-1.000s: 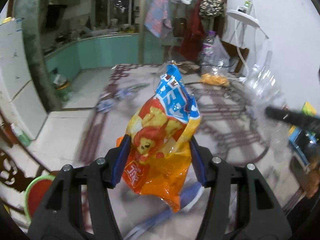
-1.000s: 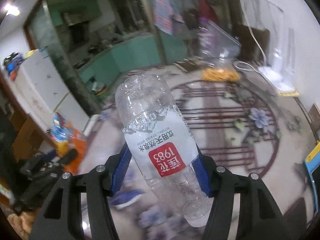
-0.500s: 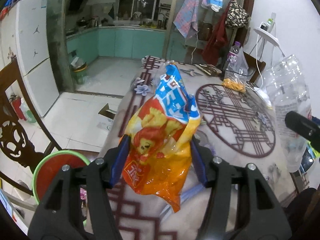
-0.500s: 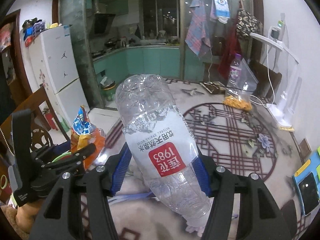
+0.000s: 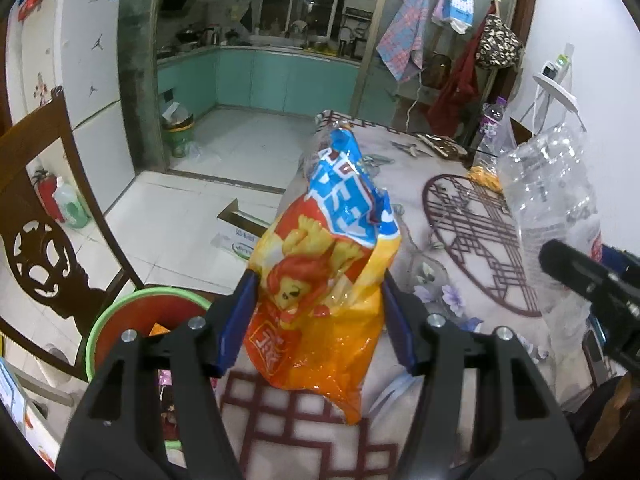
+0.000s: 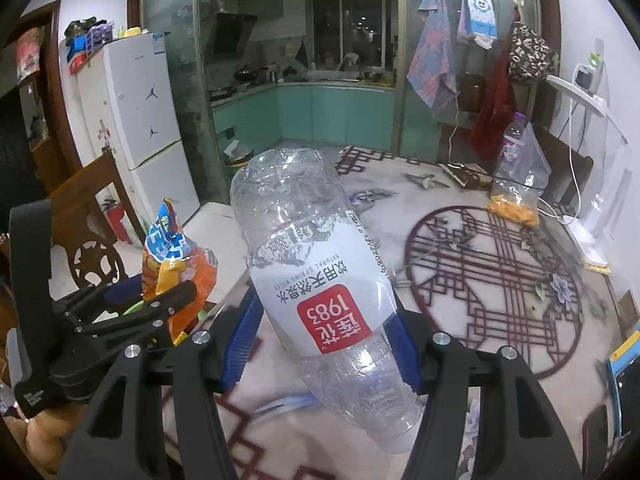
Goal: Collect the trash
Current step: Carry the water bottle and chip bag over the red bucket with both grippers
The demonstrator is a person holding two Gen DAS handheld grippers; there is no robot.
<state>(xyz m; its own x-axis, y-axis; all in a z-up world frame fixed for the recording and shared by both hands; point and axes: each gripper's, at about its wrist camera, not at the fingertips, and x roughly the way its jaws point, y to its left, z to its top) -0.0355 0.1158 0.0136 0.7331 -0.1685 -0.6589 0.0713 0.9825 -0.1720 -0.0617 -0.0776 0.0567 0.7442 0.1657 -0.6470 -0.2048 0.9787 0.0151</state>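
My left gripper (image 5: 316, 312) is shut on an orange, yellow and blue snack bag (image 5: 328, 272), held upright over the table's left edge. The same snack bag (image 6: 172, 260) and the left gripper (image 6: 132, 300) show at the left of the right wrist view. My right gripper (image 6: 324, 336) is shut on an empty clear plastic bottle (image 6: 312, 264) with a white and red label, its neck pointing down towards me. That bottle (image 5: 552, 208) appears at the right of the left wrist view. A green-rimmed red bin (image 5: 140, 316) stands on the floor below left of the snack bag.
The patterned table (image 6: 500, 272) carries a bag of orange snacks (image 6: 516, 204) with a purple-labelled bottle, a white lamp (image 6: 600, 216) and a phone (image 6: 624, 372). A carved wooden chair (image 5: 44, 248) stands left. A cardboard box (image 5: 240, 228) lies on the tiled floor.
Both grippers have swung to the left with their loads, rolling as they went. The chair and the red bin have come into the left wrist view; the table has slid right.
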